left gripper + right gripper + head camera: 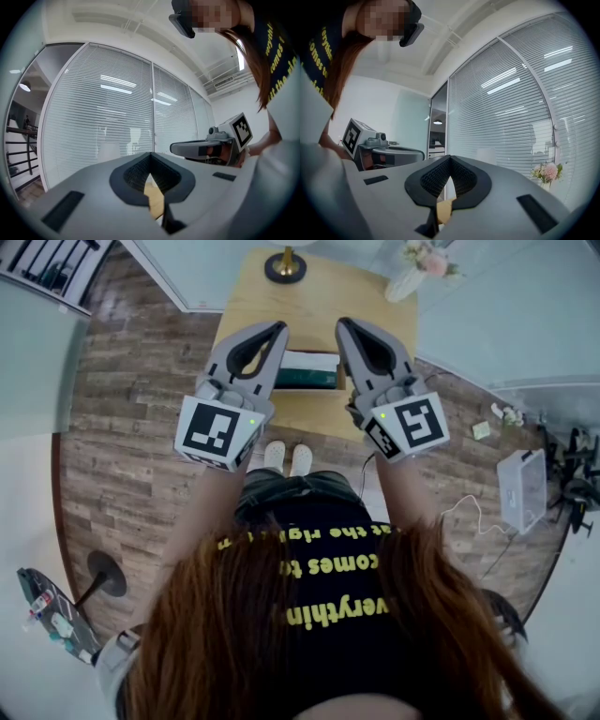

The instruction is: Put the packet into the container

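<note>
a person stands at a small wooden desk (251, 298) and holds both grippers up over its near edge, side by side and apart, jaws pointing away from the body. the left gripper (279, 329) has its two jaws pressed together. in the left gripper view the dark pads meet at the tip with nothing between them, and only a sliver of the desk shows through the gap lower down. the right gripper (341, 324) is the same, jaws shut tip to tip and holding nothing. each gripper appears in the other's view, level with it.

the container (311, 379), a dark green box with a pale strip along its far edge, sits on the desk near the front. in the head view it lies between the two grippers and neither one touches it. the packet cannot be made out as a separate thing. it may be the pale strip, but the head view is too small to tell.

at the far end of the desk stands a round dark lamp base (285, 266). a vase of pink flowers (424, 261) stands off to the right. the person's pale shoes (289, 457) show on the wood-plank floor (131, 427) just below the desk edge. window blinds (103, 117) fill the background of both gripper views.
</note>
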Available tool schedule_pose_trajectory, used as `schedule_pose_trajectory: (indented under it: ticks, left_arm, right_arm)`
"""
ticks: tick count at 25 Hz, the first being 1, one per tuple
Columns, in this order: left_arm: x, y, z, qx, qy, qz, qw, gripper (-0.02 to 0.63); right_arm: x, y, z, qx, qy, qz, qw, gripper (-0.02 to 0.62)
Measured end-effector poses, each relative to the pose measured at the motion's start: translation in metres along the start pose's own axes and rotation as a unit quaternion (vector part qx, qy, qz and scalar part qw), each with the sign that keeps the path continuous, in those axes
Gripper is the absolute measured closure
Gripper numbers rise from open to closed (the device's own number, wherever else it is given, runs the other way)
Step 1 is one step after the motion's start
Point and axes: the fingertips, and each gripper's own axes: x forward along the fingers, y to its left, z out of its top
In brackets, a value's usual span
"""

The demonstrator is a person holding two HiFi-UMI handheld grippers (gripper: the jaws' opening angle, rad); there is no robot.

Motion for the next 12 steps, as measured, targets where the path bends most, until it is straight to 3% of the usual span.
schedule_pose_trajectory:
  ticks: [12]
  left_arm:
    - [0.0002, -0.0018, 0.0014, 0.006, -0.001, 0.0, 1.0, 0.606]
  right_arm:
    - [-0.003, 0.0048, 0.0007, 0.001, 0.0, 0.004, 1.0, 0.581]
